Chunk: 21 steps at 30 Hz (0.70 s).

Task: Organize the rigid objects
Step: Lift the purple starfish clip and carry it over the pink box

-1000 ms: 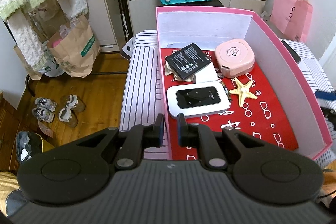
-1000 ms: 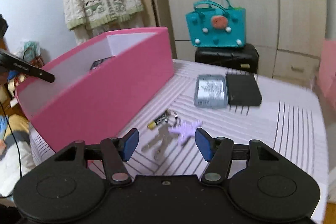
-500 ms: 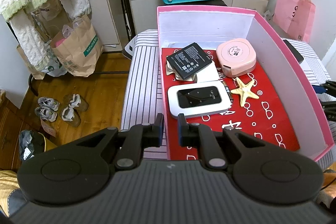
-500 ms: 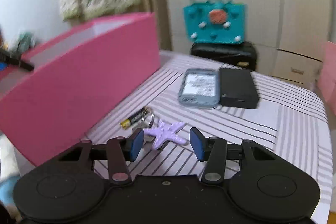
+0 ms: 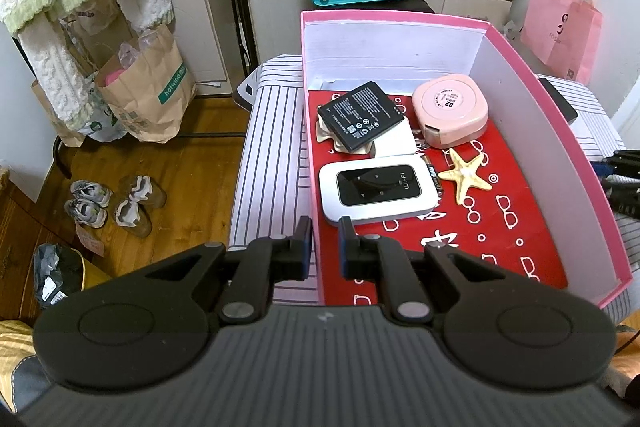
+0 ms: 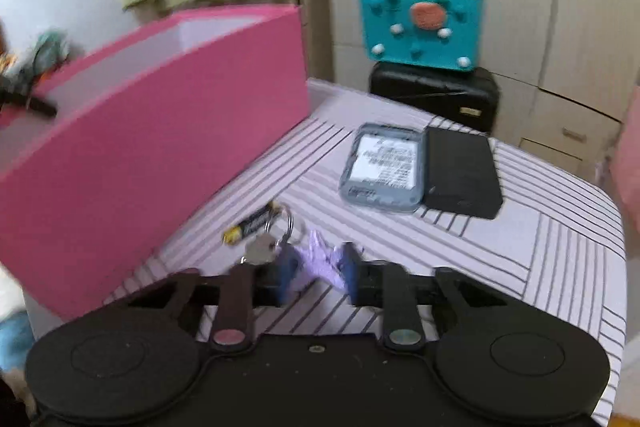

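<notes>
Change from a second ago: the right gripper (image 6: 318, 273) has moved in low over the striped cloth, and its blue-padded jaws, then wide apart, are closing around the small lilac plastic starfish (image 6: 320, 261). The starfish now sits between the pads; the frame is blurred, but the pads appear to touch its arms. The left gripper (image 5: 323, 241) has not shifted: jaws nearly together, straddling the near left wall of the pink cardboard box (image 5: 560, 131) and clamped on it.

Materials and shapes: the box is a rigid rectangle, pink outside, white inside, with a red printed paper floor. Inside it lie a glossy white rounded Wi-Fi router (image 5: 376, 191) near the left wall, a flat black battery pack (image 5: 360, 115) toward the far left corner, a rounded pink plastic case (image 5: 452, 111) toward the far right corner, and a rough tan starfish (image 5: 466, 177) near the middle.

The box stands on the white table with grey stripes (image 6: 520, 251). On the table, outside the box's right wall: a black and yellow cylindrical battery (image 6: 254, 223) and a metal key on a ring (image 6: 264, 247), just left of the lilac starfish; farther toward the far edge, a grey rounded device with a white label (image 6: 382, 167) touching a matt black rectangular slab (image 6: 460, 171).
</notes>
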Each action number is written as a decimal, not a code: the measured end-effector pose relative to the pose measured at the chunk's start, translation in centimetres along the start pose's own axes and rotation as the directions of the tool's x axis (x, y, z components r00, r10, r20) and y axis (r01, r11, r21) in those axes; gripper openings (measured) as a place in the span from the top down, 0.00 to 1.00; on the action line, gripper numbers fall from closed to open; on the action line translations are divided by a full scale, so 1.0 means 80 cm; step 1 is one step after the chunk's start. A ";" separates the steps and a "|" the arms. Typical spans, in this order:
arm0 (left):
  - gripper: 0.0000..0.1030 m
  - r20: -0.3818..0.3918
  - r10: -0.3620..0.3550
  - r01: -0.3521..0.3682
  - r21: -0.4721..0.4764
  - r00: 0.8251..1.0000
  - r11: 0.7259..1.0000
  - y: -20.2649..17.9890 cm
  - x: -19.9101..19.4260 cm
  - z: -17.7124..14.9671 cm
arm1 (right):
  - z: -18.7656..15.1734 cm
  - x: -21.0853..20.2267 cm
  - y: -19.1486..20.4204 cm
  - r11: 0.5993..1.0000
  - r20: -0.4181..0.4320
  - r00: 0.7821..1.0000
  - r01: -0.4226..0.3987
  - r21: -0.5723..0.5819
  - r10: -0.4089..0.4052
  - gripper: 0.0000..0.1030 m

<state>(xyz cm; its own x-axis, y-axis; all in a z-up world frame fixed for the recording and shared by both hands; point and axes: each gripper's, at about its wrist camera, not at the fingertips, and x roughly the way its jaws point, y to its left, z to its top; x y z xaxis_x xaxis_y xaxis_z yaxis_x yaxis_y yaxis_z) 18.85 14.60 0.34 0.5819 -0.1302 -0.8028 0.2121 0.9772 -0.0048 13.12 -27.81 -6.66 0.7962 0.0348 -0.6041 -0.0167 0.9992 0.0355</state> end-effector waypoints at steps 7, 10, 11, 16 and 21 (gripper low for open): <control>0.89 0.005 -0.005 0.005 -0.008 1.000 1.000 0.000 0.001 0.000 | 0.006 -0.001 0.006 0.998 -0.045 0.999 0.018 -0.053 -0.021 0.77; 0.89 0.004 -0.005 0.006 -0.009 1.000 1.000 -0.001 0.001 0.000 | 0.001 0.001 0.008 0.997 -0.057 0.997 0.039 -0.064 -0.043 0.59; 0.89 0.004 -0.006 0.006 -0.010 1.000 1.000 0.000 0.001 0.000 | -0.001 0.003 0.007 0.997 -0.059 0.997 0.036 -0.061 -0.040 0.56; 0.89 0.005 -0.006 0.006 -0.008 1.000 1.000 -0.002 0.001 0.000 | -0.013 0.008 0.002 1.000 -0.003 1.000 0.015 -0.024 -0.015 0.33; 0.89 0.003 -0.005 0.005 -0.007 1.000 1.000 -0.002 0.000 -0.001 | -0.018 0.016 0.008 0.998 0.047 0.998 0.051 -0.037 -0.049 0.19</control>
<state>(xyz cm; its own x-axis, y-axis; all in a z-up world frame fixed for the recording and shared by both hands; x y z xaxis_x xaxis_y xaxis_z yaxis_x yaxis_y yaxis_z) 18.77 14.49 0.26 0.5832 -0.1357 -0.8009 0.2096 0.9777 -0.0130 13.26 -27.12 -8.55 0.8233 -0.0154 -0.5674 0.0016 0.9997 -0.0248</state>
